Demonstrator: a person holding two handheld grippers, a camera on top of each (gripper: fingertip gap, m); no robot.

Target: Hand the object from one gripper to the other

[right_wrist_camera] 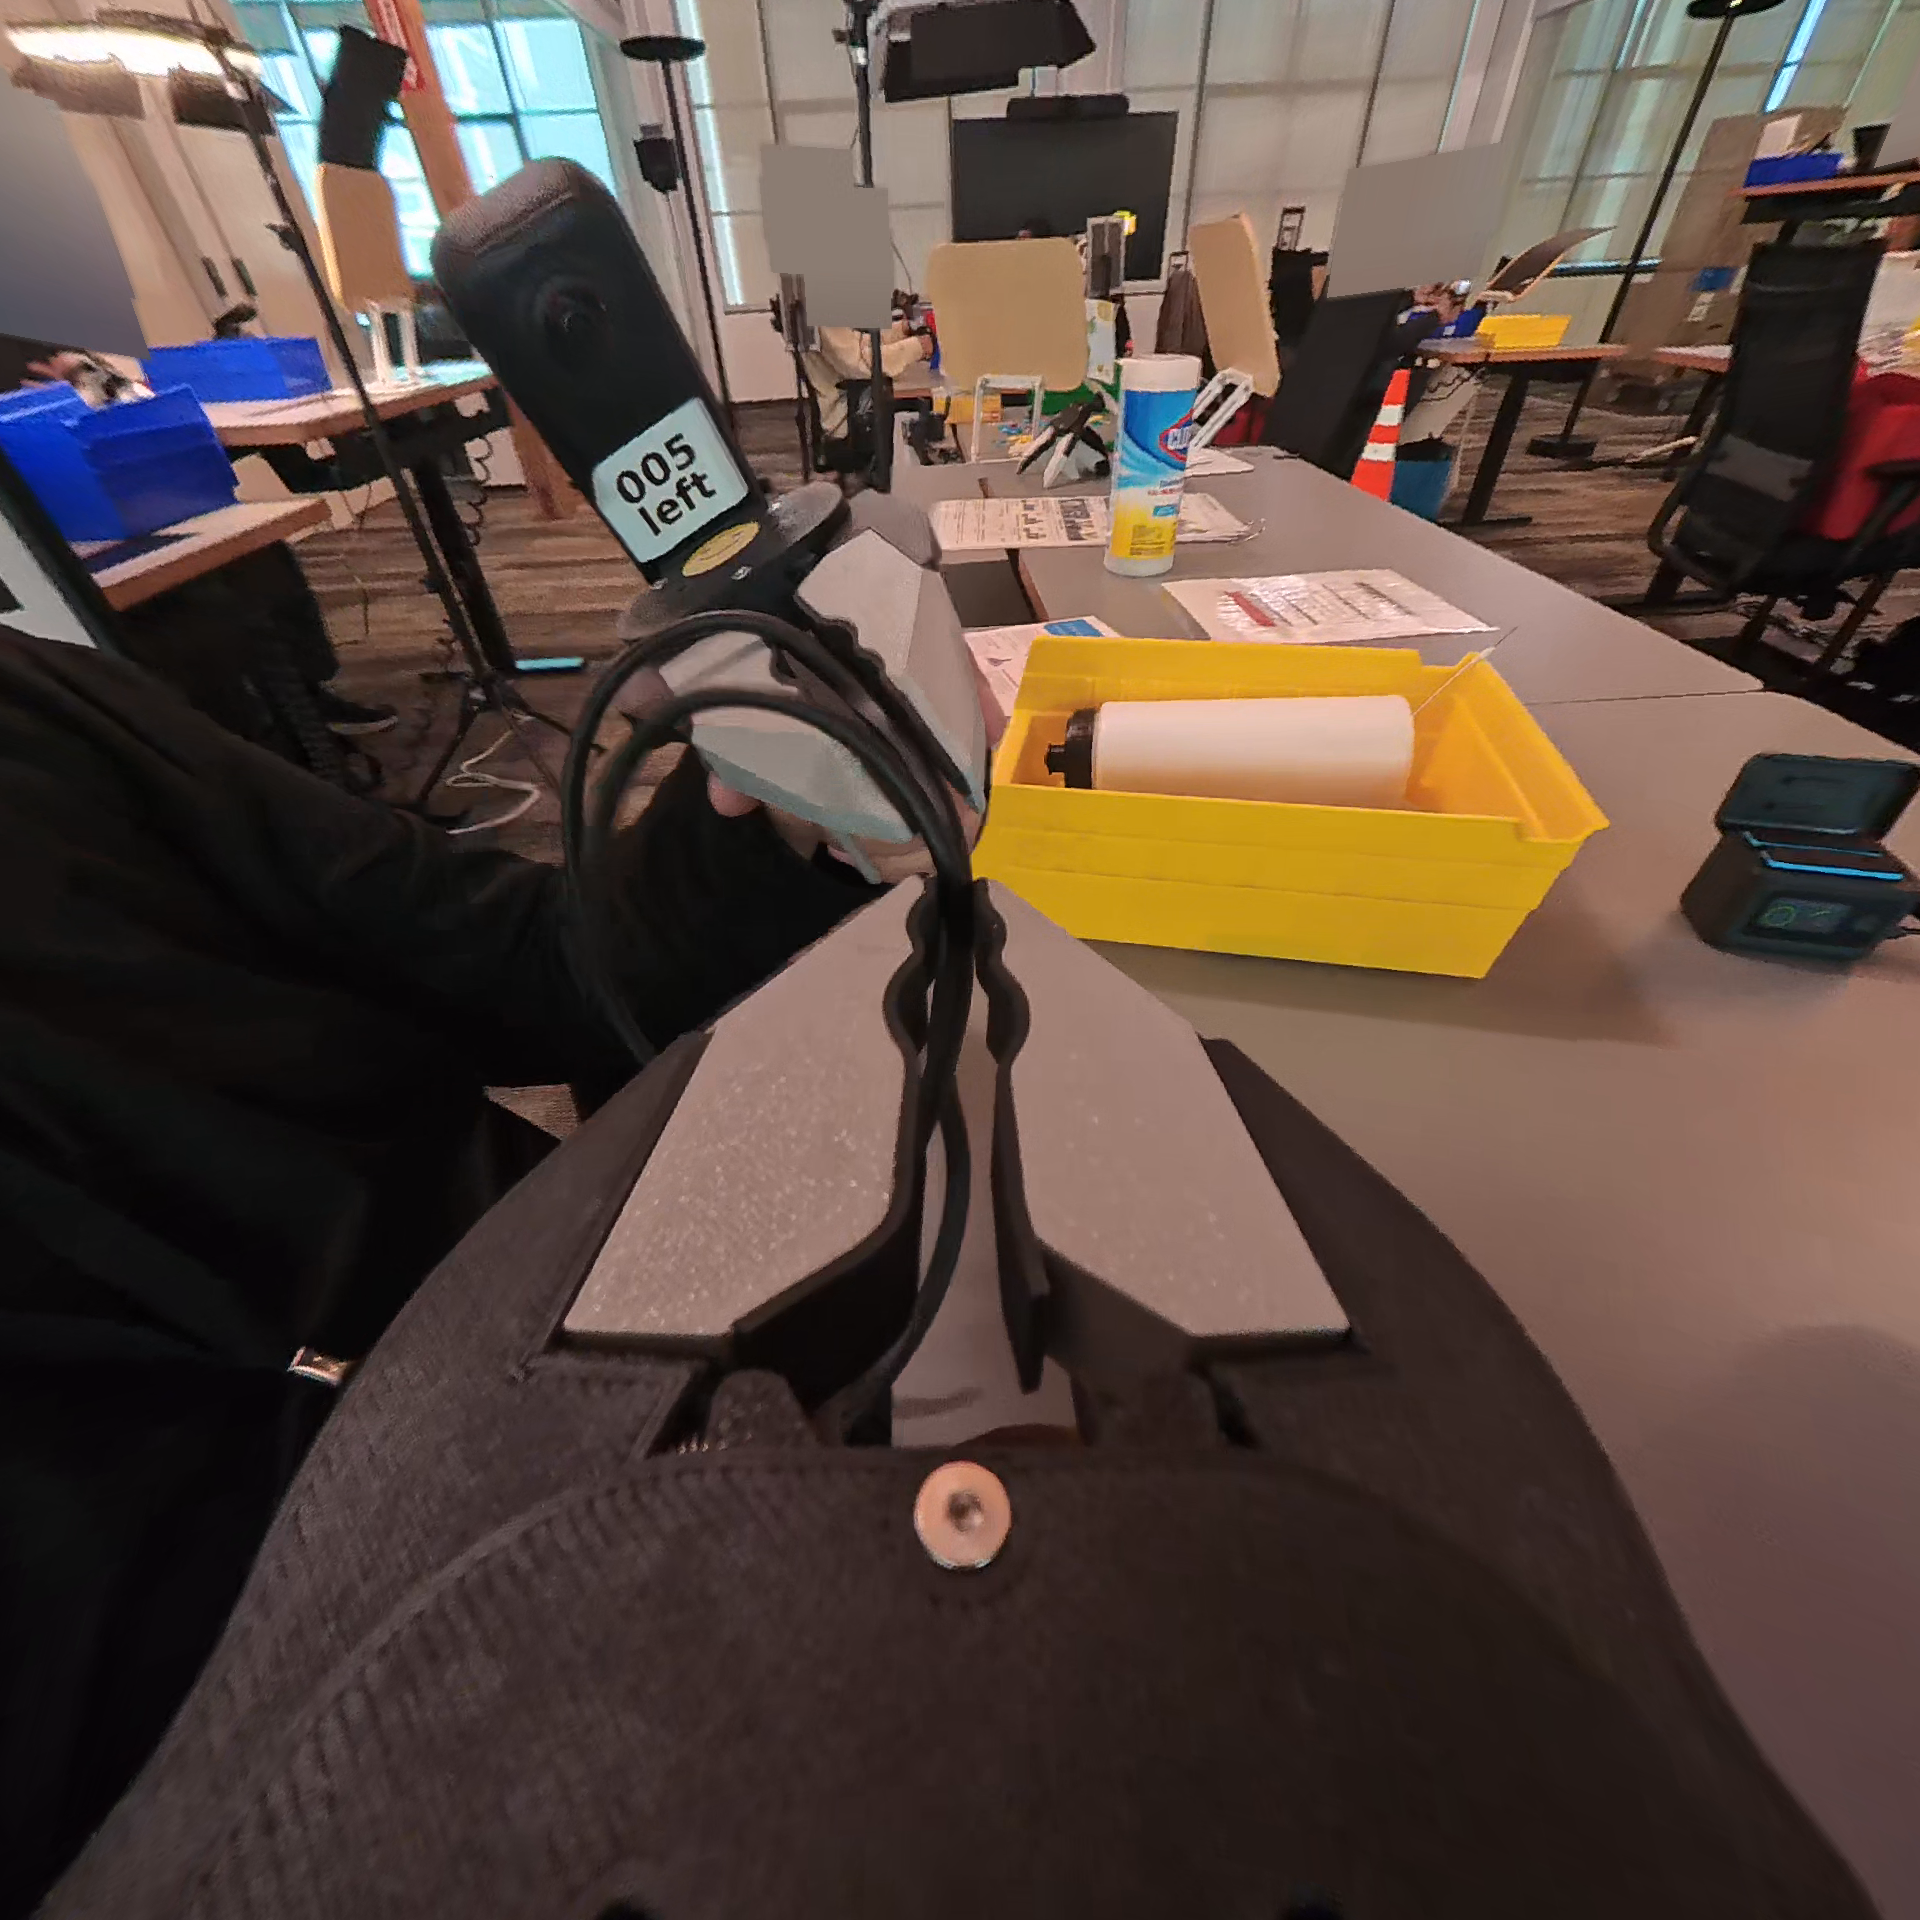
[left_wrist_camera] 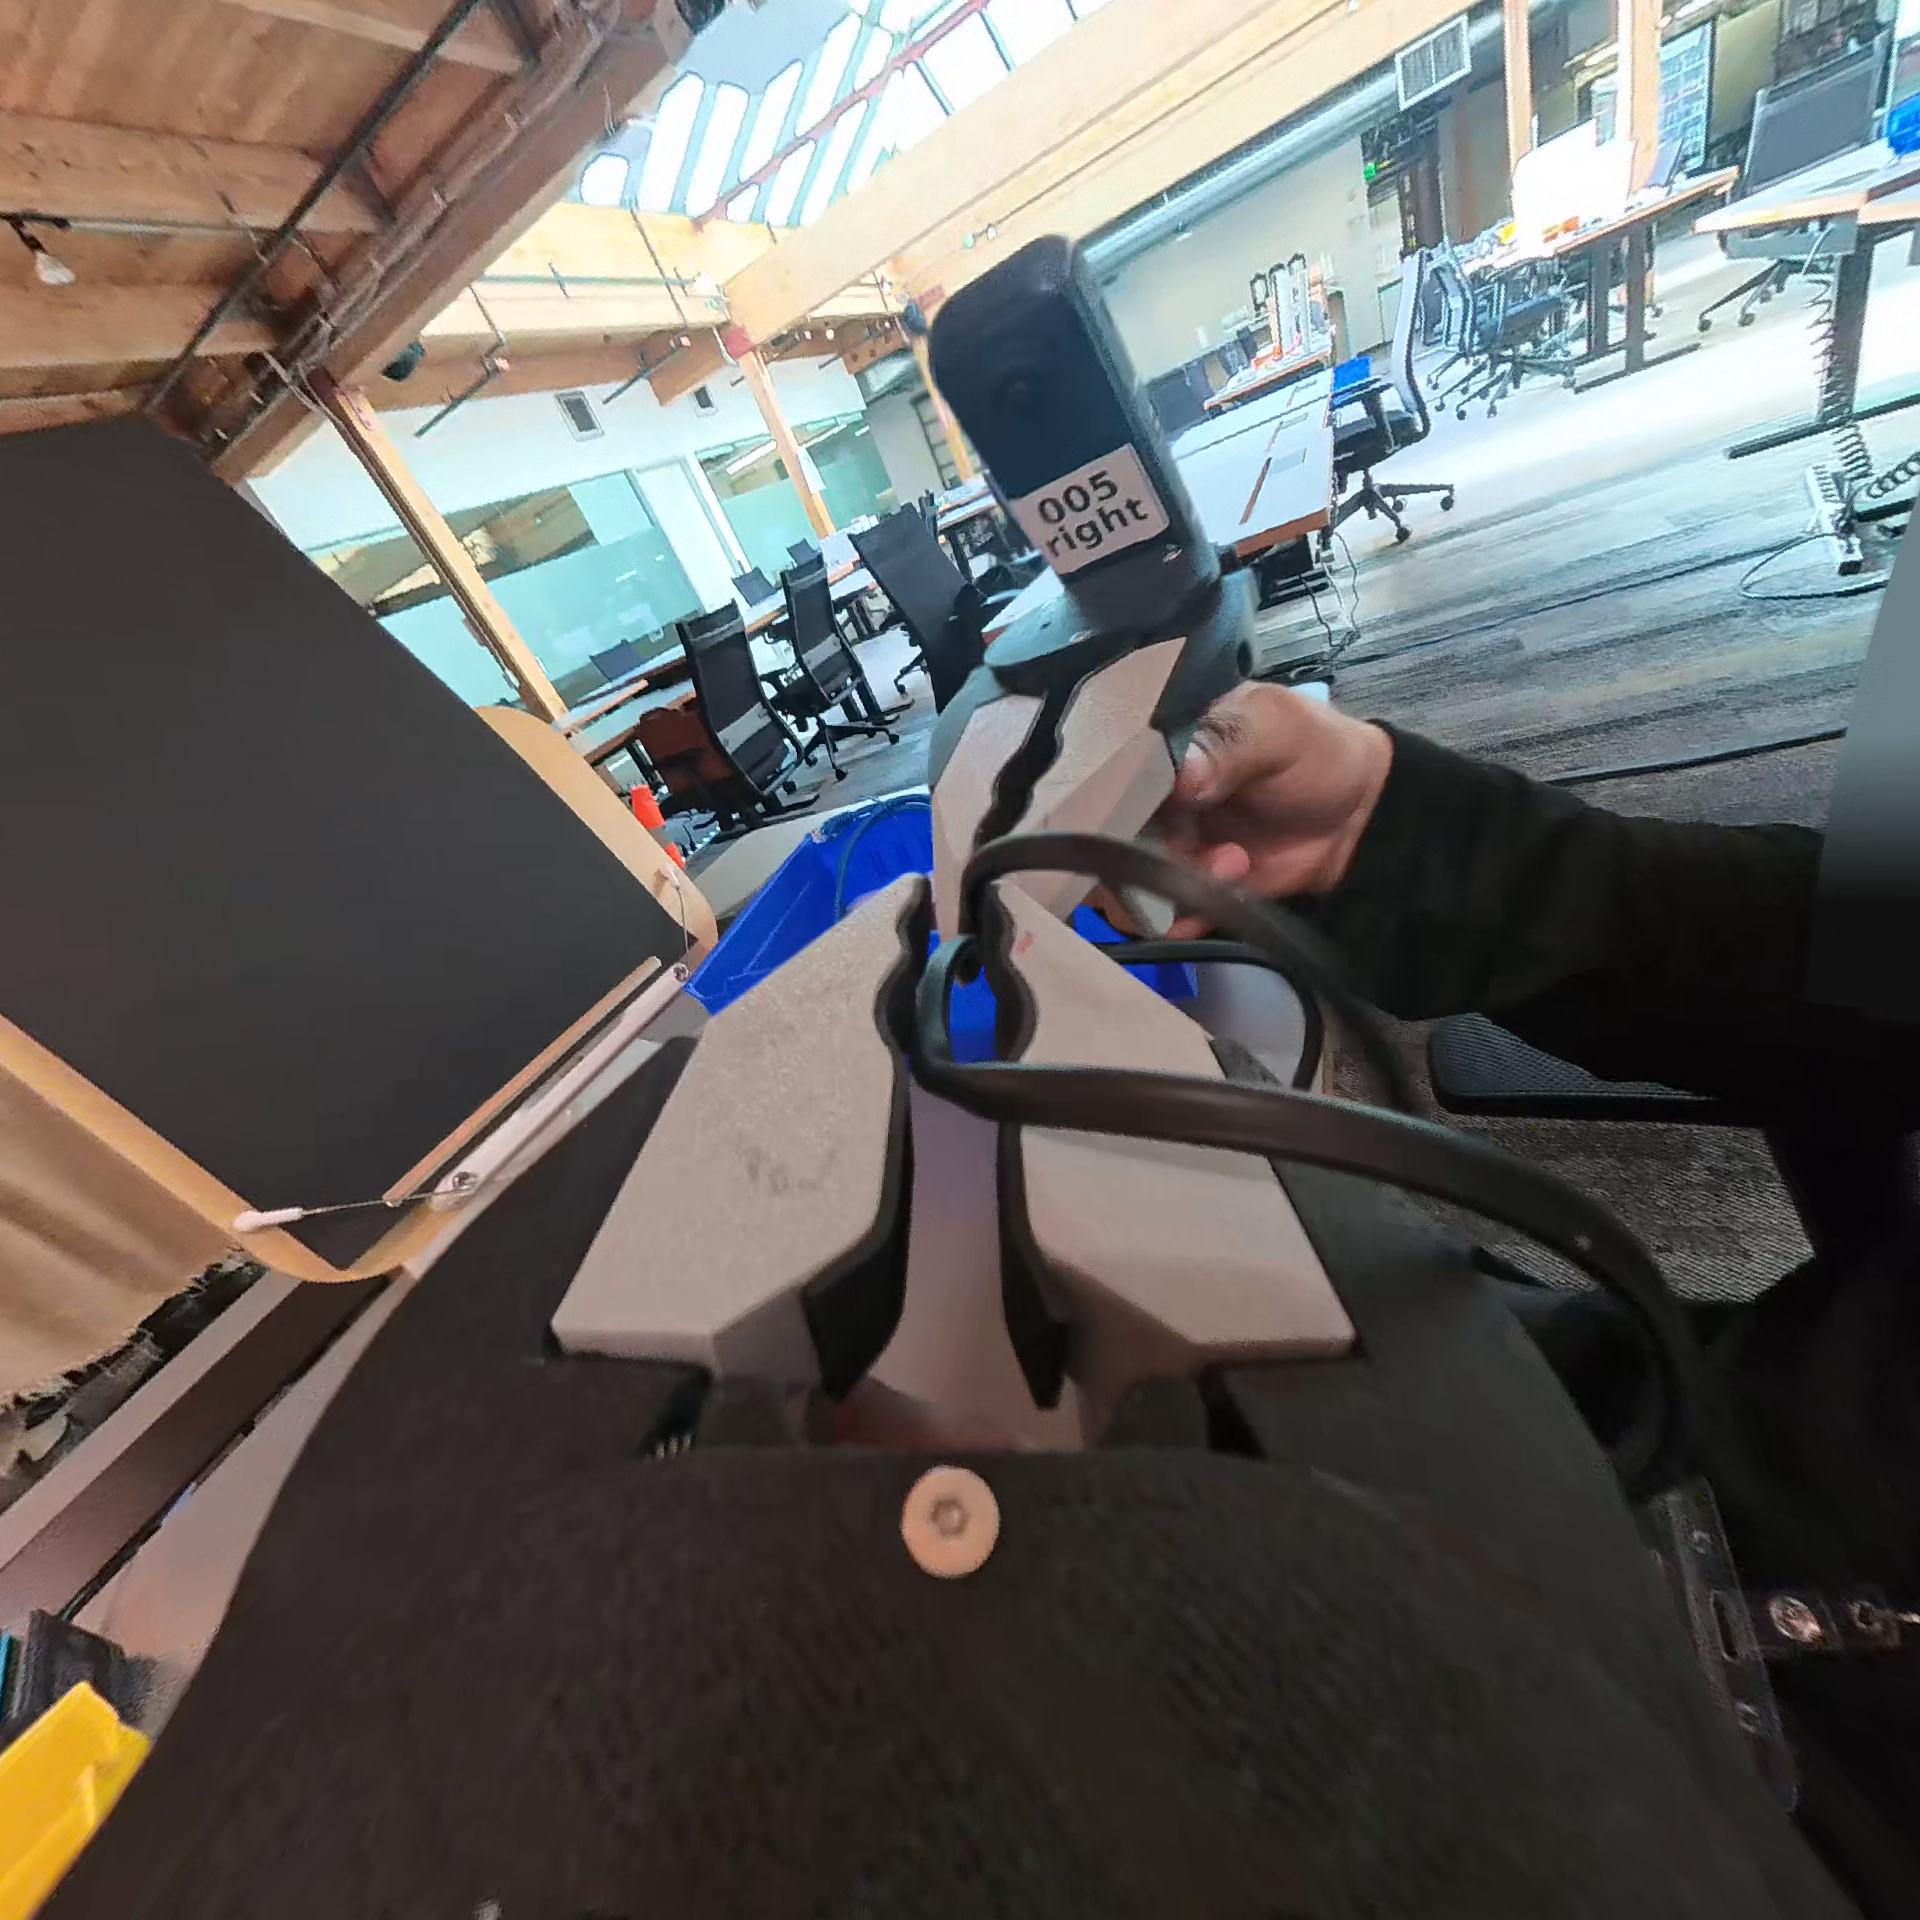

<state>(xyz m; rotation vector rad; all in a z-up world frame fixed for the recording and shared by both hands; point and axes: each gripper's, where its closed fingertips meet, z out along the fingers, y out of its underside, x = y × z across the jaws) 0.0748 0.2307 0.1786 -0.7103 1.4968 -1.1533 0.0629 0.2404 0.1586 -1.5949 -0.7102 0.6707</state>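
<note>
A black cable (left_wrist_camera: pixel 1247 1117) hangs in loops between my two grippers, which meet tip to tip in the air. In the left wrist view my left gripper (left_wrist_camera: pixel 961 930) is shut with a strand of the cable pinched near its tips. The right gripper (left_wrist_camera: pixel 979 891) points toward it from above, held by a hand (left_wrist_camera: pixel 1283 790). In the right wrist view my right gripper (right_wrist_camera: pixel 951 896) is shut on cable strands (right_wrist_camera: pixel 940 1091) that run back between its fingers. The left gripper (right_wrist_camera: pixel 971 795) sits just beyond, with cable loops (right_wrist_camera: pixel 582 790) draped around it.
A yellow bin (right_wrist_camera: pixel 1247 894) holding a white bottle (right_wrist_camera: pixel 1247 748) stands on the grey table (right_wrist_camera: pixel 1558 1195) just right of the grippers. A black case with a lit screen (right_wrist_camera: pixel 1808 894) sits further right, a wipes canister (right_wrist_camera: pixel 1148 468) behind. A blue bin (left_wrist_camera: pixel 790 935) and a black panel (left_wrist_camera: pixel 260 779) lie left. The grippers are tip to tip, or close to it.
</note>
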